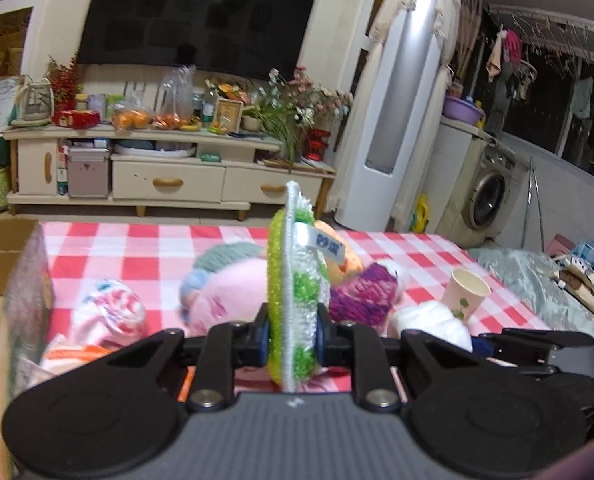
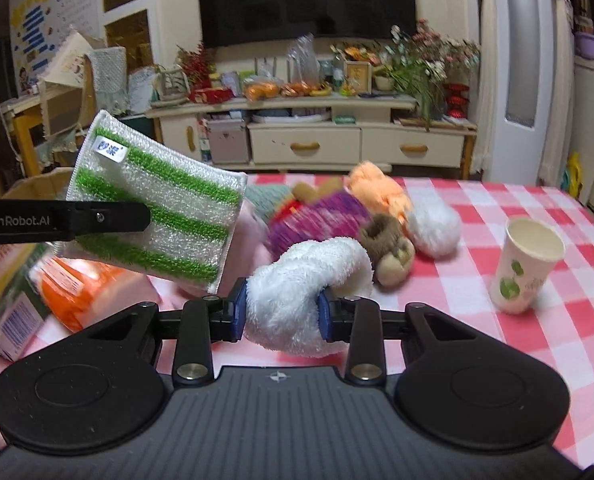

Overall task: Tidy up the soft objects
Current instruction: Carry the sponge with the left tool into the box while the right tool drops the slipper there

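Note:
My left gripper (image 1: pixel 291 344) is shut on a green-and-white striped sponge cloth (image 1: pixel 295 280), held edge-on above the table; the cloth also shows flat in the right wrist view (image 2: pixel 153 204), with the left gripper's finger (image 2: pixel 109 216) across it. My right gripper (image 2: pixel 281 312) is shut on a fluffy white sock (image 2: pixel 305 280), held just above the table. A pile of soft things lies behind: a purple knit piece (image 2: pixel 317 220), an orange plush (image 2: pixel 377 192), a brown plush (image 2: pixel 389 248), a pink plush (image 1: pixel 225 292), a white fluffy ball (image 2: pixel 433 224).
A paper cup (image 2: pixel 527 264) stands on the red-checked tablecloth (image 2: pixel 477 320) at the right. A cardboard box (image 1: pixel 1 256) stands at the table's left. An orange packet (image 2: pixel 77 292) and a printed box (image 2: pixel 13 320) lie at the left. A TV cabinet (image 2: pixel 317 136) stands beyond.

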